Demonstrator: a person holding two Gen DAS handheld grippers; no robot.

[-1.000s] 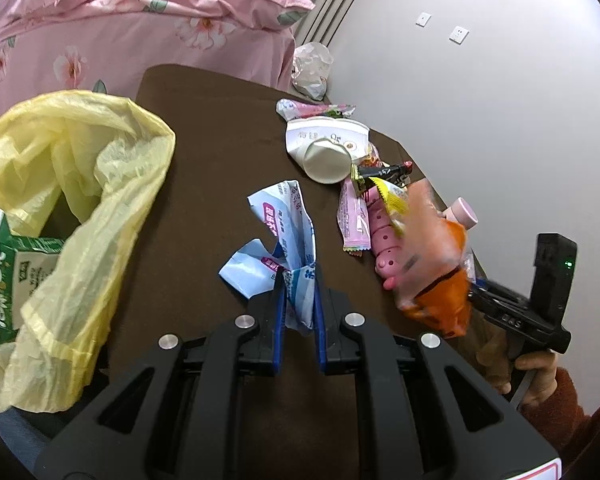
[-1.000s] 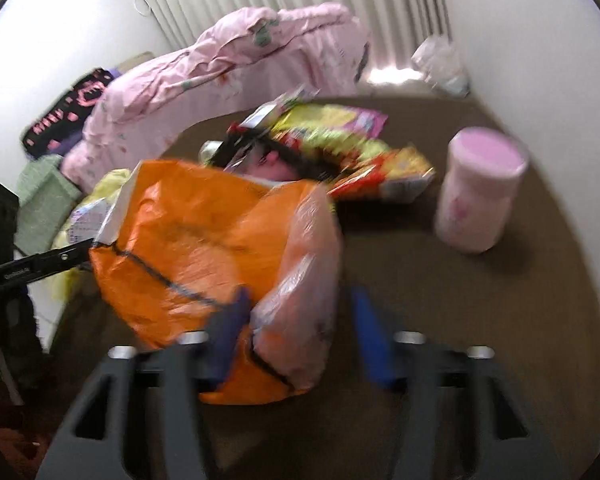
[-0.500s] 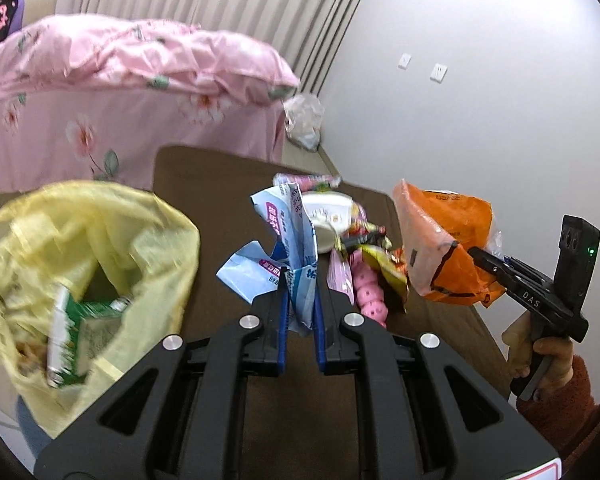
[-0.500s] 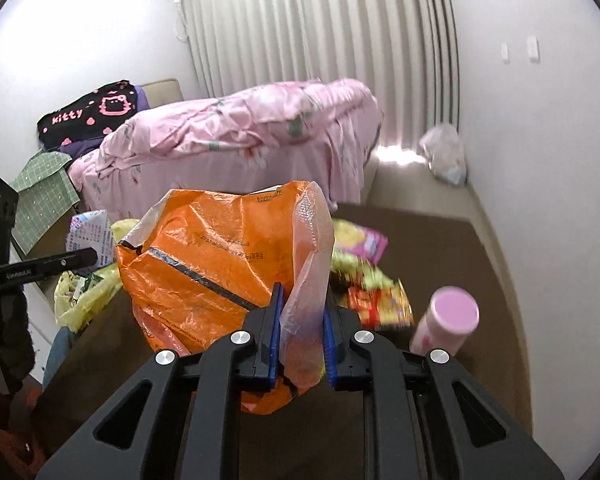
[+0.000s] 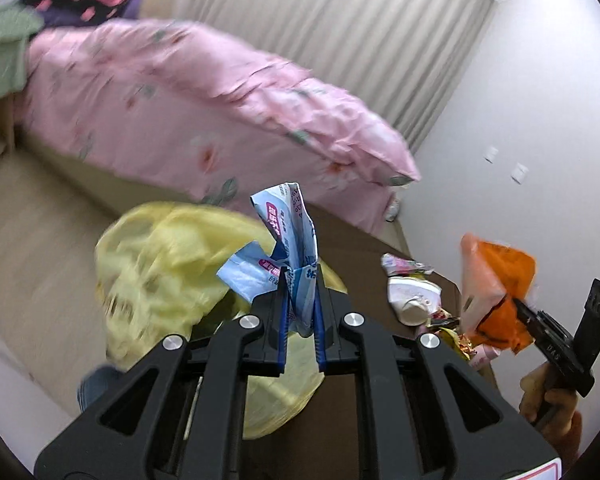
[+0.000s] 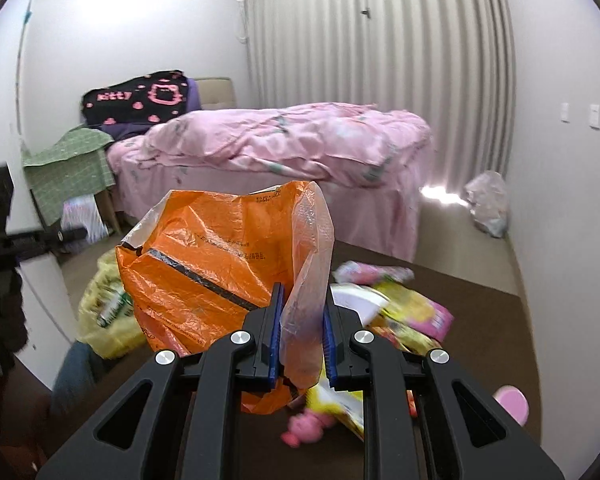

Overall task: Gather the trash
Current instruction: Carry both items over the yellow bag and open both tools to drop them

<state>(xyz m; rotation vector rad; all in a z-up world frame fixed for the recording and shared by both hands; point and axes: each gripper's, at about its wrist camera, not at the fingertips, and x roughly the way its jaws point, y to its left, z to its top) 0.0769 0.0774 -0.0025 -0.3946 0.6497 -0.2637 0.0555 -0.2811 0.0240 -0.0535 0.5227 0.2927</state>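
Each fisheye camera sits just behind its own jaws, angled downward over the dark brown tabletop (image 5: 364,248). Both views share the crumpled yellow plastic bag (image 5: 160,264), the pink quilted bed (image 6: 292,140) and the pleated curtain (image 6: 380,40).

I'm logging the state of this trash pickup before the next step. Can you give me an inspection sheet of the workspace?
Surface: brown table, partly covered with litter.
Job's things: blue-white wrapper and orange bag both lifted clear of the table; yellow trash bag open at the table's edge, a green carton inside.
Clutter: snack wrappers, white cup, pink toy, pink-lidded container.
Grippers: left gripper shut on the blue-white wrapper; right gripper shut on the orange bag.
Cables: nothing seen.
Surroundings: bed with pink quilt, curtains, clear bag on the floor.
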